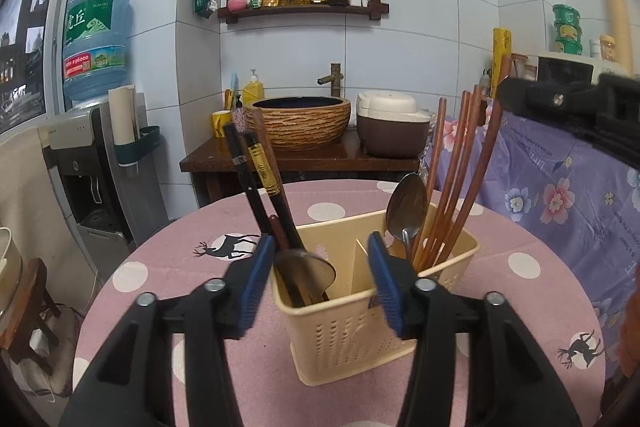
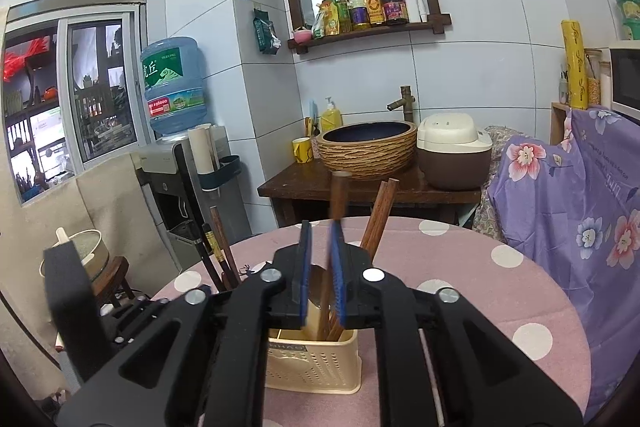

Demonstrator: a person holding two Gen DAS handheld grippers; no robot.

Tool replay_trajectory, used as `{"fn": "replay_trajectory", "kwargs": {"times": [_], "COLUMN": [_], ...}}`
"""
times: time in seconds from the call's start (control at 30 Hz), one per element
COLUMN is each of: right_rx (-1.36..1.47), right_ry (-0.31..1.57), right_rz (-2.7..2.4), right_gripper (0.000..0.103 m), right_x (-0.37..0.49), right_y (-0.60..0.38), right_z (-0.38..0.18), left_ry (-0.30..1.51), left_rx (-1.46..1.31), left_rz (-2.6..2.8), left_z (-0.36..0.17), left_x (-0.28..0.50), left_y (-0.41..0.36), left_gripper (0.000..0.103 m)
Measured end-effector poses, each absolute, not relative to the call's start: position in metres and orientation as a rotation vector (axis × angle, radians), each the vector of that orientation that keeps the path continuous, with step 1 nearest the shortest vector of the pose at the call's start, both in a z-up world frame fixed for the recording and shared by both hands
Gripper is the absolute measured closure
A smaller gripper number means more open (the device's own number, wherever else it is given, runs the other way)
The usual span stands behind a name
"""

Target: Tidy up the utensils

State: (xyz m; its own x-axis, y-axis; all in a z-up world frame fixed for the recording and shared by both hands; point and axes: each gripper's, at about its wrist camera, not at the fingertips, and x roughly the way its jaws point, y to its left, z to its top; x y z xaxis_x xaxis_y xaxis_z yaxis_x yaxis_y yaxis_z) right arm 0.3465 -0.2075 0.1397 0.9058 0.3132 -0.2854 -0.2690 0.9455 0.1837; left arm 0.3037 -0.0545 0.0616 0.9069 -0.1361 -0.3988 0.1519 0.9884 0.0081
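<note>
A cream plastic utensil caddy stands on the pink dotted table. Its left compartment holds dark chopsticks and a spoon. Its right compartment holds several brown chopsticks and a steel spoon. My left gripper is open, its blue pads on either side of the caddy's near left part. My right gripper is above the caddy, its pads nearly closed around one blurred brown chopstick. The other brown chopsticks lean to the right of it.
Behind the table stand a wooden counter with a woven-look basin, a rice cooker and a soap bottle. A water dispenser stands left. A purple floral cloth covers furniture at the right.
</note>
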Motion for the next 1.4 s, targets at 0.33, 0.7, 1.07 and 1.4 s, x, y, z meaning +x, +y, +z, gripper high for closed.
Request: {"fn": "replay_trajectory", "kwargs": {"times": [0.33,0.7,1.07,1.4], "right_rx": [0.07,0.04,0.127,0.035], "right_ry": [0.246,0.376,0.357,0.236], "right_rz": [0.268,0.308,0.292,0.251], "right_gripper": [0.014,0.006,0.006,0.006], "right_x": [0.265,0.156,0.071,0.035], "right_y": [-0.215,-0.207,-0.223,-0.22], "right_z": [0.123,0.016,-0.004,0.018], "left_ry": [0.297,0.319,0.285,0.212], "left_rx": [-0.022,-0.103,-0.098,-0.07], "left_rz": [-0.138,-0.104,-0.109,-0.141], "left_z": [0.057,0.006,0.002,0.016], "left_x": [0.224,0.122,0.056,0.029], "left_y": [-0.018,0.02,0.023,0.012], "left_gripper": [0.005,0.005,0.005,0.005]}}
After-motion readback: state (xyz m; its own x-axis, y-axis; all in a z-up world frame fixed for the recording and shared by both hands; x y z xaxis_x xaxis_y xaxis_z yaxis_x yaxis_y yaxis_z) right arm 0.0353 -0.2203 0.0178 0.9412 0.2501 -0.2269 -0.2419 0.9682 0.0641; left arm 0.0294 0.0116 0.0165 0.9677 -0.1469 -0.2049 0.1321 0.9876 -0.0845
